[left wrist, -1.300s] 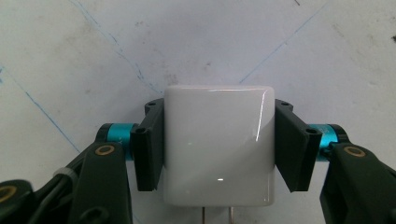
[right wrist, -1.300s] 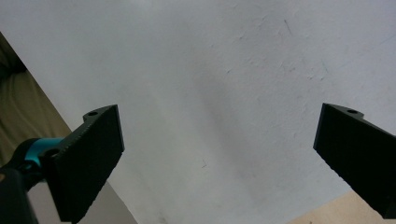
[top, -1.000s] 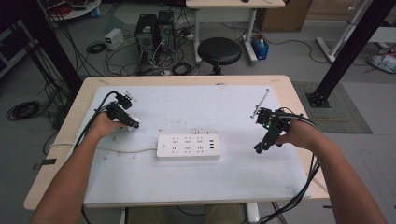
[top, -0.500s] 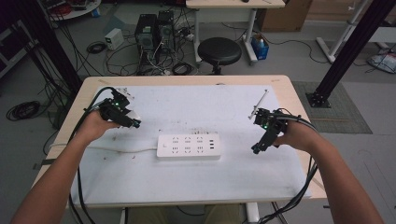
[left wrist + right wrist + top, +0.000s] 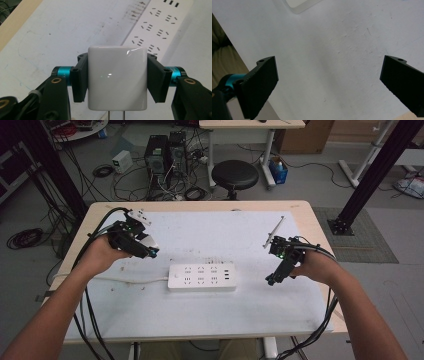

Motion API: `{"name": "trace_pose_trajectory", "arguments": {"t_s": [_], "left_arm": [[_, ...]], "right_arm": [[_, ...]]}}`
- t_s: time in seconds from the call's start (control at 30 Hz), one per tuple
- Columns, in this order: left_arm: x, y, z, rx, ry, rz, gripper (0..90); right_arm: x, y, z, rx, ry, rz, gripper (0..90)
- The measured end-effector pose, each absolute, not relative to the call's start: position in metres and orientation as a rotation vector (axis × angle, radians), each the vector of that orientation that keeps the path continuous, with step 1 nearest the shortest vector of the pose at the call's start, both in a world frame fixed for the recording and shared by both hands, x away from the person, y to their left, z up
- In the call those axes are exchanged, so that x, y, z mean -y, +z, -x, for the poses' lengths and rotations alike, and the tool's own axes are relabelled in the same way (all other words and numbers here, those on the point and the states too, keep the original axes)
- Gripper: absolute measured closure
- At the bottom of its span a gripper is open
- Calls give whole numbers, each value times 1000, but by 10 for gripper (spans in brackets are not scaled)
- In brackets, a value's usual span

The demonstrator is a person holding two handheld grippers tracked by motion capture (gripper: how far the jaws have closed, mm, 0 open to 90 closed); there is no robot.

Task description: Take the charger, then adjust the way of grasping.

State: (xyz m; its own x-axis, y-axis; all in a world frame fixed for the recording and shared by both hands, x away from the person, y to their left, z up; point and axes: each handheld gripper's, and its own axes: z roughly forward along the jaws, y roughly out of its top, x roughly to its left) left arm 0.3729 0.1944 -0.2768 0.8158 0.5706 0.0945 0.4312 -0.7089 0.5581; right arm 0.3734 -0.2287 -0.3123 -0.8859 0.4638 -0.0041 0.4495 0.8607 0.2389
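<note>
Left gripper (image 5: 117, 80) pinches a glossy white square plug adapter (image 5: 117, 77) at ten o'clock of the flat white plastic power strip (image 5: 202, 277) mid-worktop (image 5: 200, 315); right gripper (image 5: 329, 85), jaws spread, hovers at three o'clock.

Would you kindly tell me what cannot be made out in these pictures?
- Charger prongs: left gripper view, cut off by the bottom edge.
- Power strip: right gripper view, cut off by the top edge.
- Power strip cord's far end: high view, hidden under the left forearm.
</note>
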Motion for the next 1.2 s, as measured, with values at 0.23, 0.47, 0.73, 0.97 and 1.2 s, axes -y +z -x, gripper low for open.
{"name": "trace_pose_trajectory", "arguments": {"t_s": [0.23,0.47,0.73,0.97,1.2], "left_arm": [[-186,-271,-359,-725,348,-2453,425],[-172,-269,-346,-654,342,-2461,424],[-162,-266,-343,-613,339,-2459,424],[-157,-261,-339,-549,339,-2453,424],[-156,-263,-341,-494,321,-2437,424]], "right_arm": [[223,-312,-372,-2973,375,-701,10],[220,-310,-370,-2969,375,-714,10],[219,-306,-363,-2950,382,-728,10],[216,-304,-357,-2949,425,-717,10],[214,-299,-359,-2937,632,-844,10]]}}
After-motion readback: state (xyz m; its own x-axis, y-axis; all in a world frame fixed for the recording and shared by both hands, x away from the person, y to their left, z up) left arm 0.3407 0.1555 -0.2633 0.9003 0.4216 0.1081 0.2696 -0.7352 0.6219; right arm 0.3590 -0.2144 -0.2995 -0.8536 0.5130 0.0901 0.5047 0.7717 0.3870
